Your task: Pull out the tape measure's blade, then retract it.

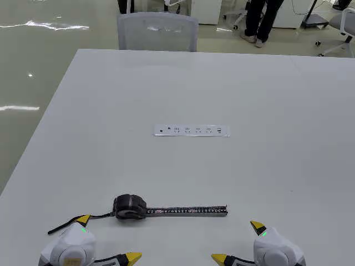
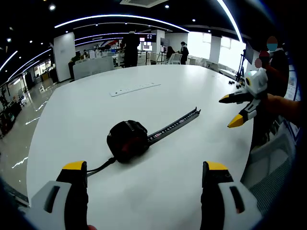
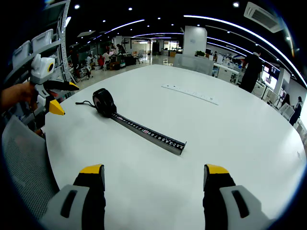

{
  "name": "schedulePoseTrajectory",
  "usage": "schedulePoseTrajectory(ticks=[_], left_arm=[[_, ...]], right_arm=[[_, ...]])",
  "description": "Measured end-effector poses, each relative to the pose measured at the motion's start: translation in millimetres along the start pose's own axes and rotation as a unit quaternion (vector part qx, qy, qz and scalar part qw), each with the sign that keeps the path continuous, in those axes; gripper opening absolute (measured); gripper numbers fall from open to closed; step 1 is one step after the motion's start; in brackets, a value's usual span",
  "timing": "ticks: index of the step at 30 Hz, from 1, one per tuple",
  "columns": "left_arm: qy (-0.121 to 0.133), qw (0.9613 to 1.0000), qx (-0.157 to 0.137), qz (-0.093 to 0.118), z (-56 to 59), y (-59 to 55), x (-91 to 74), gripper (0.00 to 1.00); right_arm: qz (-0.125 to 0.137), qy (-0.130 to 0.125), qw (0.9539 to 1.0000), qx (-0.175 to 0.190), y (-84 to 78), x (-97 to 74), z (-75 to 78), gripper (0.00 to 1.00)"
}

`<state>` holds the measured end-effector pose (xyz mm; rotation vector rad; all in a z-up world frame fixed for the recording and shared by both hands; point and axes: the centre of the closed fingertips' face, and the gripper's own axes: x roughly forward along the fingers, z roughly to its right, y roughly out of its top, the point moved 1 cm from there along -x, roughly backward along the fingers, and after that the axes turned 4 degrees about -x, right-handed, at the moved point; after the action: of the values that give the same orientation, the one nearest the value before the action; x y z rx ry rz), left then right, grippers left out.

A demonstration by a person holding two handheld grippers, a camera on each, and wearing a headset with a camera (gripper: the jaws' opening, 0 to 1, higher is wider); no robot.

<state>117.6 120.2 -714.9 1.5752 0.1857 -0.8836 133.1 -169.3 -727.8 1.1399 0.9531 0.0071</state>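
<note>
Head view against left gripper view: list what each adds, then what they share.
Head view adds the strip's sockets and the left gripper's white body. Left gripper view adds ceiling lights and the hand holding the right gripper. Both share the table, the tape measure, its pulled-out blade and both open grippers.

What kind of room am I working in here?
Probably an open-plan office: a big white table with a built-in socket strip, an office chair at its far end, and long ceiling lights overhead.
</note>
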Motion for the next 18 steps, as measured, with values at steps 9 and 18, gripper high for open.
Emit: schedulePoseTrajectory(ticks=[9,18], left_arm=[[0.006,0.9998,-0.019,0.002,9.4,-4.2,-2.0,0.98],[0.016,0.9991,-0.036,0.015,16.9,2.5,-6.4,0.99]], right_arm=[[0.019,-0.023,0.9993,0.021,9.8,-8.0,-9.7,0.89],[0.027,-0.027,0.9982,0.046,9.7,-8.4,-14.9,0.92]])
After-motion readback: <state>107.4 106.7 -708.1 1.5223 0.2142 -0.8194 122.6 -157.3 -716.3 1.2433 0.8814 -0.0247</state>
